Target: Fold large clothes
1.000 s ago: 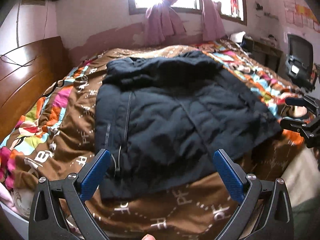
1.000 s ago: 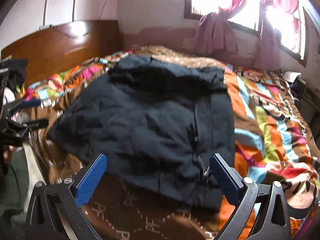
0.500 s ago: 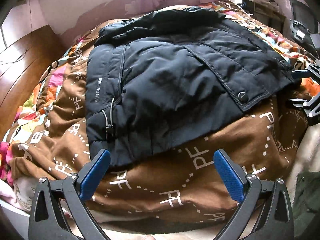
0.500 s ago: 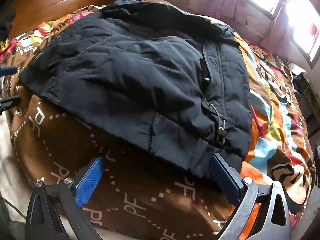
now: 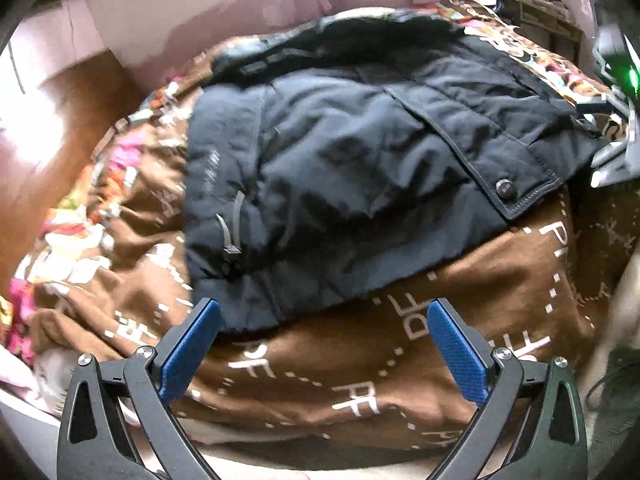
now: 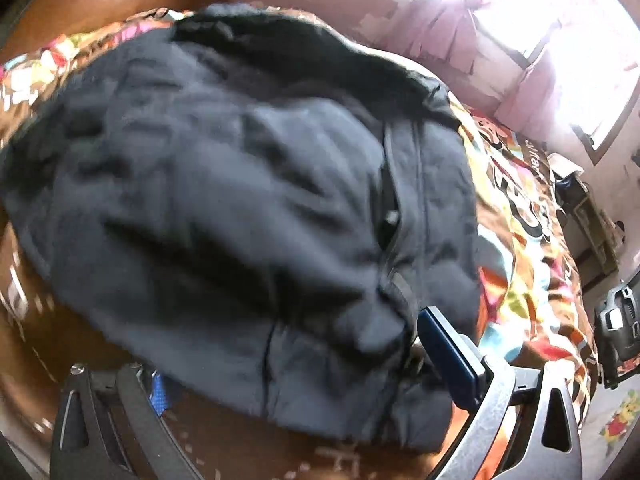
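Observation:
A dark navy padded jacket [image 5: 352, 168] lies spread on a bed with a brown lettered blanket [image 5: 360, 376]. My left gripper [image 5: 320, 344] is open, its blue pads just short of the jacket's near hem corner. In the right wrist view the jacket [image 6: 240, 208] fills the frame. My right gripper [image 6: 304, 364] is open, with the jacket's hem lying between its fingers and hiding most of the left pad [image 6: 160, 394]. The right gripper also shows at the right edge of the left wrist view [image 5: 616, 136].
A wooden headboard [image 5: 48, 152] stands at the left of the bed. A colourful patterned sheet [image 6: 532, 264] covers the bed's far side. A window with pink curtains [image 6: 500, 52] is behind. A dark device [image 6: 618, 320] sits at the right.
Both grippers moved down and closer to the jacket's near hem. The right gripper now has the hem between its open fingers.

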Demonstrator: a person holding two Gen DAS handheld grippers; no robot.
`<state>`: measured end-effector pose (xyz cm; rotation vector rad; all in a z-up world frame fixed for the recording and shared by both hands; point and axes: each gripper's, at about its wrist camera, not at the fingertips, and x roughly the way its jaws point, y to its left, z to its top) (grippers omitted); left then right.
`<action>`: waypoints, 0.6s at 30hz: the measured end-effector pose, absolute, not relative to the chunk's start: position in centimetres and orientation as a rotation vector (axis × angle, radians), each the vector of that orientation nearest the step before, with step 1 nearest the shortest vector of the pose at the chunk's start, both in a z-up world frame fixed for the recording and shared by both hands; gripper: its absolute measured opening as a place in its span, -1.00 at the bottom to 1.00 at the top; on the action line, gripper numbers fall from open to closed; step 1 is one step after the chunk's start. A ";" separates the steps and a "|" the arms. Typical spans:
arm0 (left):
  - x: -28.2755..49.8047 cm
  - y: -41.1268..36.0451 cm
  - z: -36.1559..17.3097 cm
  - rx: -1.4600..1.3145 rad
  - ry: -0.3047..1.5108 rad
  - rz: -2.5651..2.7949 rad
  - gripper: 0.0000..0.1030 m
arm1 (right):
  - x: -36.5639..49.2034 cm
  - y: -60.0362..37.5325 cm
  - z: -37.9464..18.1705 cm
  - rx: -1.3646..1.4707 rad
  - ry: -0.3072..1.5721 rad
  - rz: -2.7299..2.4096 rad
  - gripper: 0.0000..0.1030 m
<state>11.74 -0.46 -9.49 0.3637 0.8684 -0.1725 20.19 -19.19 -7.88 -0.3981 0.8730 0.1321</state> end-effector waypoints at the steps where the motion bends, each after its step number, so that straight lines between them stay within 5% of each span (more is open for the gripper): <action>1: 11.5 -0.4 -9.1 0.365 0.844 -0.169 0.97 | 20.5 -19.3 -7.0 -0.383 0.863 0.144 0.97; 18: 13.0 -1.7 -7.8 0.377 0.736 -0.144 0.97 | 30.7 -20.7 2.3 0.040 0.994 0.334 0.97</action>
